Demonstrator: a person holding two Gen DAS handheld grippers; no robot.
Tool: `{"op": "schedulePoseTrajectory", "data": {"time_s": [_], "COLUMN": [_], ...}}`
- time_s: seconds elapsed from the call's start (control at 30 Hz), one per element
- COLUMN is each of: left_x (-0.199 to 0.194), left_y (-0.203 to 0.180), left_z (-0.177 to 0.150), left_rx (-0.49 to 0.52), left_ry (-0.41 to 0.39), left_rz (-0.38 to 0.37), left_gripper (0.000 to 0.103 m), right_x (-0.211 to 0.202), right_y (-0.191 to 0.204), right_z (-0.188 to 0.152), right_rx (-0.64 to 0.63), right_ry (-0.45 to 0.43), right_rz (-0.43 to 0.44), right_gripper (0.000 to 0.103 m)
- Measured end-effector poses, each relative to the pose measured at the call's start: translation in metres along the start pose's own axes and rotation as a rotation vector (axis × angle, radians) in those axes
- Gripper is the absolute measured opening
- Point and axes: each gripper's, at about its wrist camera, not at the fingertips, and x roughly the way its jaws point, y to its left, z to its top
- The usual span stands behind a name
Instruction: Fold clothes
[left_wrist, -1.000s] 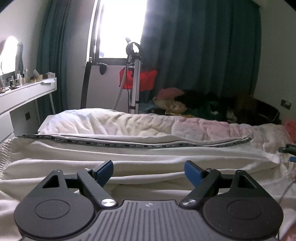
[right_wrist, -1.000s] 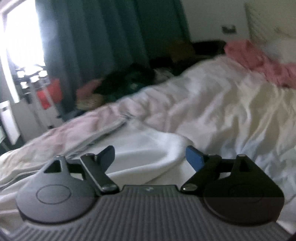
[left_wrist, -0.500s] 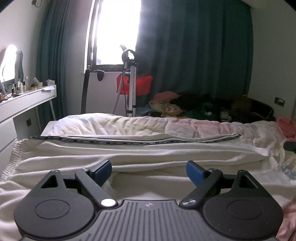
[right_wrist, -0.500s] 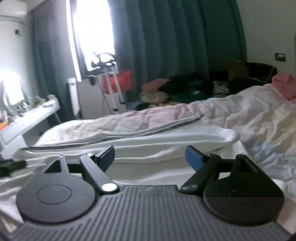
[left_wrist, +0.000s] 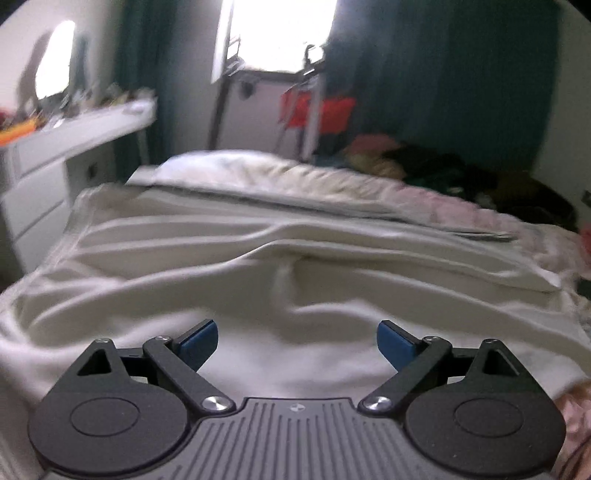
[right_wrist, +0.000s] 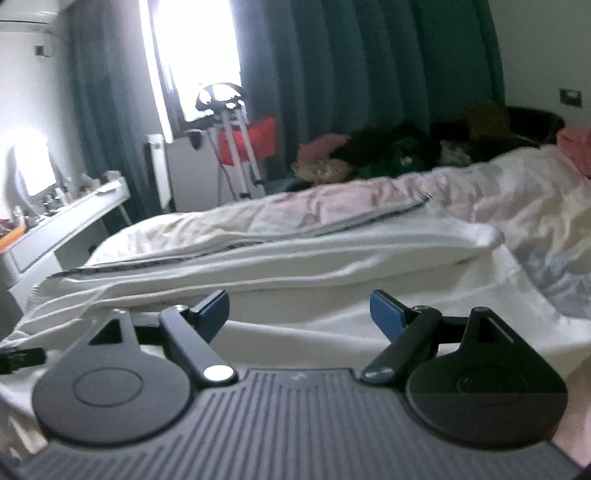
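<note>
L gripper (left_wrist: 297, 338): black linkage arms w/ silver pivot screws, round black discs either side, ribbed grey body between w/ small logo, blue fingertip pads (left_wrist: 395, 338). R gripper (right_wrist: 299, 308): same build, blue pads (right_wrist: 386, 310).

The bed (left_wrist: 436, 199) in front of me is covered with a crumpled pale quilt, pinkish toward its far right, and directly on it lies a white garment (left_wrist: 258, 266), spread wide in soft ridges and reaching from the bed's near edge almost to the far side. Along the garment's far edge runs a dark patterned band (right_wrist: 207, 251), and just beyond that band the bare quilt (right_wrist: 332, 206) shows. On the bed to the right of the garment, up by the wall, sits a bunched pink cloth (right_wrist: 576, 144), well apart from it.
</note>
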Motion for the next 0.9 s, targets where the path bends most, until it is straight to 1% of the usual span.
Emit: {"op": "schedulePoseTrajectory", "data": {"time_s": [0.13,0.2,0.23,0.4,0.53,0.63,0.73,0.77,0.9], "left_x": [-0.002,-0.006,-0.010,-0.021,-0.023,-0.020,-0.016,-0.016,-0.018], "left_y": [0.040,0.065,0.080,0.149,0.207,0.234,0.244,0.245,0.246], "left_z": [0.010,0.019,0.023,0.040,0.027,0.009,-0.003,-0.006,-0.006], "left_rx": [-0.099,-0.173,-0.223,-0.459,-0.706,-0.847,-0.895,-0.912,-0.922], "left_ry": [0.084,0.122,0.139,0.229,0.304,0.323,0.291,0.279,0.227], "left_rz": [0.073,0.113,0.125,0.244,0.305,0.336,0.373,0.372,0.342], "left_gripper": [0.094,0.094,0.094,0.094,0.094,0.094,0.093,0.093,0.094], "right_x": [0.000,0.001,0.001,0.000,0.001,0.003,0.004,0.004,0.005], "right_y": [-0.007,-0.009,-0.010,-0.012,-0.019,-0.028,-0.034,-0.035,-0.039], "right_z": [-0.002,-0.002,-0.002,-0.003,-0.002,-0.002,-0.002,-0.002,-0.004], "right_rx": [0.029,0.038,0.042,0.045,0.068,0.110,0.144,0.151,0.173], "right_ry": [0.003,0.005,0.007,0.023,0.050,0.068,0.080,0.082,0.093], "right_rz": [-0.015,-0.025,-0.030,-0.065,-0.101,-0.114,-0.119,-0.121,-0.120], "right_gripper": [0.085,0.085,0.085,0.085,0.085,0.085,0.085,0.085,0.085]}}
